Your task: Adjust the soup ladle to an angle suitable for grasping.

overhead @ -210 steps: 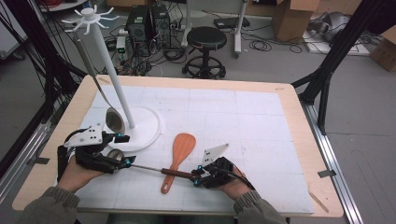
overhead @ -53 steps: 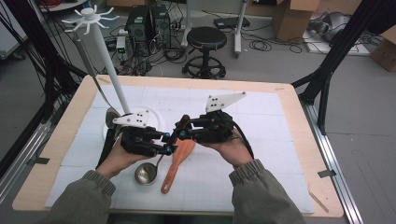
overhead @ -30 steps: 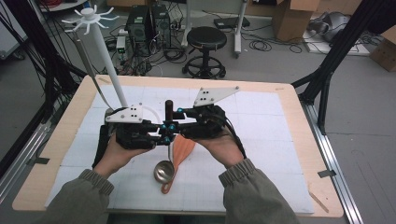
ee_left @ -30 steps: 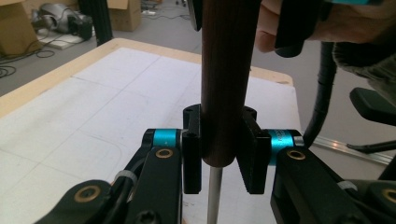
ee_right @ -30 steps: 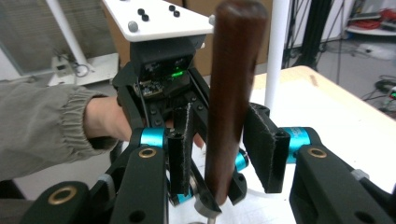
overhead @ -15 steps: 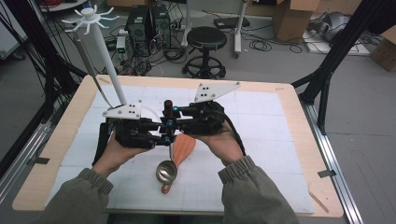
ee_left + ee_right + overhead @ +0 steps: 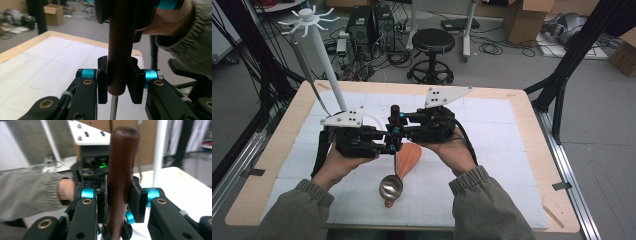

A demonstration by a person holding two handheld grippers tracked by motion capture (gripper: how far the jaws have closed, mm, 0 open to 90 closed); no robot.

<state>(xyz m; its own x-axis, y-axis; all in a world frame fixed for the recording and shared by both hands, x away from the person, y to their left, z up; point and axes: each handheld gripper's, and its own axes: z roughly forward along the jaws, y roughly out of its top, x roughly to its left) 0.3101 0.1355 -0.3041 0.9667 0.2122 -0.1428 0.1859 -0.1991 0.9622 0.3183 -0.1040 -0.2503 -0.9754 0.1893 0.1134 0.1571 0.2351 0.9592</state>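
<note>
Ladle (image 7: 391, 187) — steel bowl, dark brown handle; spatula (image 7: 406, 159) — orange.

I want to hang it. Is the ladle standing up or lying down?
Standing up. The ladle hangs bowl-down over the table, its handle held upright by the left gripper and right gripper.

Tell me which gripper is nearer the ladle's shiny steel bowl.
Left gripper clamps the brown wooden handle at its lower end, above the steel bowl. Right gripper clamps higher, near the handle's top.

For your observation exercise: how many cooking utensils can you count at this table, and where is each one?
3. A ladle held upright by both grippers; an orange spatula flat on the mat beneath it; a thin metal utensil hanging from the white rack.
</note>
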